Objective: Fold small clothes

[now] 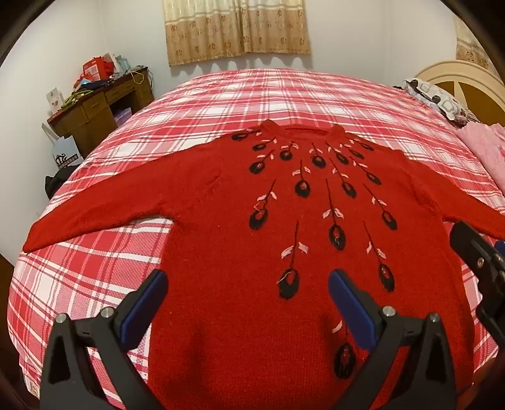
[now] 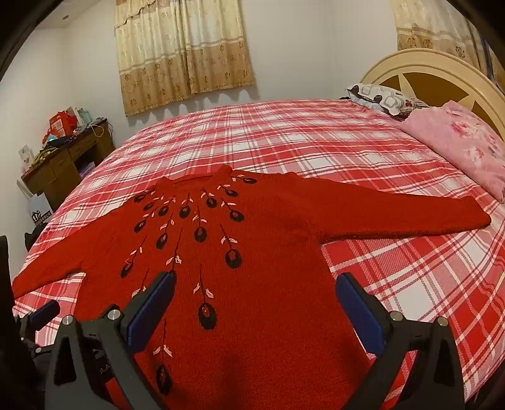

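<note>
Nearest, the left tool (image 1: 246, 280) hangs with its blue-padded fingers spread wide and nothing between them, over the lower left part of the red sweater (image 1: 300, 227); the right tool (image 2: 255, 284) is equally wide apart and empty, over the sweater's lower right side, its right finger above the bare plaid bedspread (image 2: 410, 277). The sweater lies flat, front up, on the bed just ahead of both tools, hem nearest, collar away, both sleeves stretched out sideways, black-and-pink flower embroidery fanning down from the neck. Beyond the right tool and to its right, a folded pink blanket (image 2: 464, 142) and a patterned pillow (image 2: 382, 96) rest against the cream headboard (image 2: 435, 72). Far left of the left tool stands a wooden desk (image 1: 98, 110) piled with red boxes and bags, a white paper bag (image 1: 64, 154) on the floor at its foot. Beige curtains (image 1: 236, 28) hang on the far wall.
</note>
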Motion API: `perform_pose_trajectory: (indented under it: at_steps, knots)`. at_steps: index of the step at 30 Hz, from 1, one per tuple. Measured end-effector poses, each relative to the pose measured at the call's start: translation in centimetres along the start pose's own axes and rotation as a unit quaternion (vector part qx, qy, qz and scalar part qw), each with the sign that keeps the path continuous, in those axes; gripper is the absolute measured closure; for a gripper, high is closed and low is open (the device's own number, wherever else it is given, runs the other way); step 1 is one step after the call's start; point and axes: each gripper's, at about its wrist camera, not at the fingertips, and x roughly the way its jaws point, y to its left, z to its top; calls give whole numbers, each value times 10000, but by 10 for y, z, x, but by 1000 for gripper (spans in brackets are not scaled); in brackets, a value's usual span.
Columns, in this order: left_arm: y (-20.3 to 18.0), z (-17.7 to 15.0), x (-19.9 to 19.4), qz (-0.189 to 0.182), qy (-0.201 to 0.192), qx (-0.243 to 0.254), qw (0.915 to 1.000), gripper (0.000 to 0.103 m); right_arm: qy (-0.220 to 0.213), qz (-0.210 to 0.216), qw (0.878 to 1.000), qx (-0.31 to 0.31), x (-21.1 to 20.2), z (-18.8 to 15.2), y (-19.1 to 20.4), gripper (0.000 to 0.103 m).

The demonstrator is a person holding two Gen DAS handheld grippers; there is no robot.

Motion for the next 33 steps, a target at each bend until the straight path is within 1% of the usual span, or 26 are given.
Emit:
perform_pose_trajectory:
  at_steps: [10, 15, 16, 33]
  knots:
    - [1, -2, 0, 13, -24, -7, 10000, 0, 36, -2, 10000, 8, 1, 0, -1, 1]
    - [4, 1, 6, 1, 1, -5, 10000, 0, 34, -1, 10000, 15, 2, 0, 0, 1]
    - [3, -3, 0, -3, -11, -7, 10000, 0, 35, -2, 10000, 15, 2, 0, 0, 1]
    - [3, -4, 1, -14, 1, -10, 10000, 0, 64, -13, 10000, 12, 3, -2, 2, 1]
